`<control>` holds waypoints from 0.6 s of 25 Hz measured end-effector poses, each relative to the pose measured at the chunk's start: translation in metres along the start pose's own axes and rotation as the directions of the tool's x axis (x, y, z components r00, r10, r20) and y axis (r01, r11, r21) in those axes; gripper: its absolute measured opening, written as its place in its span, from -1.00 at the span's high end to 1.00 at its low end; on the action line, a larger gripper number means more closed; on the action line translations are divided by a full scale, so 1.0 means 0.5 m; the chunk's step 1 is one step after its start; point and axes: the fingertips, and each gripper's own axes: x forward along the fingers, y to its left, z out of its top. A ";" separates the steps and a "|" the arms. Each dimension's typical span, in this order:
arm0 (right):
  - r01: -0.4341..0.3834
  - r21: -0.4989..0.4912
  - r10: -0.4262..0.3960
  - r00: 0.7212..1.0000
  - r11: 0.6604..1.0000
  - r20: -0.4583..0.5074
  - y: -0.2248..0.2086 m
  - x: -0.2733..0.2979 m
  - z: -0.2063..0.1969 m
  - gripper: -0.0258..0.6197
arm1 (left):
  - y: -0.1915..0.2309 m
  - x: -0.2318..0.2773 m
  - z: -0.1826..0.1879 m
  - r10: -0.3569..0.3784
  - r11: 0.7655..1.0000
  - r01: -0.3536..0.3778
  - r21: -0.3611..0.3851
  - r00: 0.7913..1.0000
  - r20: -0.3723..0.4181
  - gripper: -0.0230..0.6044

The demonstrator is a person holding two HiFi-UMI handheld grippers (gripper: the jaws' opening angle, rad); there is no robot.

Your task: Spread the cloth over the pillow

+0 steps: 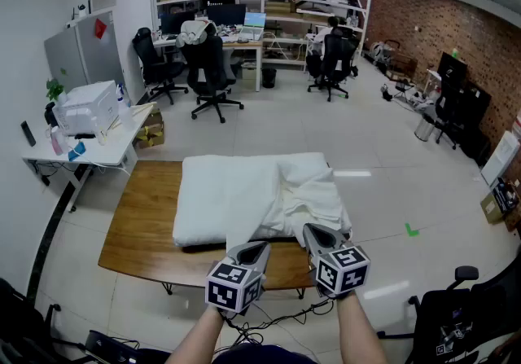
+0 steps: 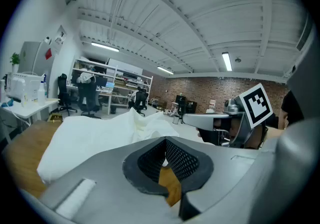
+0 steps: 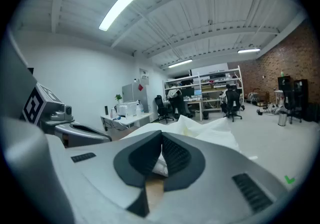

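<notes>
Head view, white cloth (image 1: 309, 191) bunched on pillow (image 1: 216, 199)

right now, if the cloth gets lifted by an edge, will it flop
Probably floppy: the cloth lies bunched in soft folds on the pillow. Likely light and thin too, since its creases stand up on their own.

a brown wooden worktop (image 1: 138, 216) carries a white pillow (image 1: 216, 191) lying flat across its middle and right, with bare wood at the left and along the near edge; a rumpled white cloth (image 1: 313, 195) lies on the pillow's right end
</notes>
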 end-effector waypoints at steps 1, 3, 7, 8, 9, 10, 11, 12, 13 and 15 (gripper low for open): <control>0.005 0.005 -0.005 1.000 1.000 -0.004 -0.004 0.010 -0.004 0.90 | 0.004 0.007 -0.006 -0.009 1.000 0.009 0.002 1.000 -0.013 0.90; 0.019 0.012 -0.019 1.000 1.000 -0.013 -0.014 0.031 -0.013 0.90 | 0.012 0.022 -0.015 -0.026 1.000 0.026 0.007 0.999 -0.034 0.90; 0.072 0.006 -0.072 0.996 0.997 -0.043 -0.034 0.075 -0.035 0.84 | 0.035 0.048 -0.032 -0.050 0.999 0.051 0.007 0.997 -0.059 0.90; 0.087 0.002 -0.087 0.995 0.996 -0.048 -0.040 0.085 -0.039 0.84 | 0.039 0.053 -0.035 -0.057 0.998 0.058 0.007 0.996 -0.064 0.90; 0.101 -0.003 -0.101 0.993 0.995 -0.052 -0.048 0.094 -0.041 0.84 | 0.042 0.059 -0.036 -0.064 0.998 0.065 0.009 0.996 -0.067 0.90; 0.115 -0.008 -0.115 0.992 0.993 -0.055 -0.057 0.103 -0.041 0.83 | 0.044 0.066 -0.036 -0.071 0.997 0.072 0.012 0.995 -0.068 0.90; 0.125 -0.013 -0.126 0.990 0.992 -0.061 -0.066 0.113 -0.043 0.83 | 0.046 0.072 -0.035 -0.076 0.997 0.077 0.012 0.995 -0.069 0.90; 0.131 -0.015 -0.132 0.989 0.991 -0.070 -0.073 0.122 -0.046 0.83 | 0.048 0.078 -0.037 -0.081 0.997 0.082 0.008 0.994 -0.071 0.90; 0.131 -0.012 -0.132 0.988 0.991 -0.079 -0.076 0.132 -0.050 0.83 | 0.049 0.081 -0.040 -0.085 0.996 0.085 0.001 0.994 -0.075 0.90; 0.121 0.003 -0.120 0.989 0.993 -0.091 -0.082 0.153 -0.054 0.62 | 0.051 0.089 -0.047 -0.090 0.996 0.089 -0.014 0.992 -0.086 0.90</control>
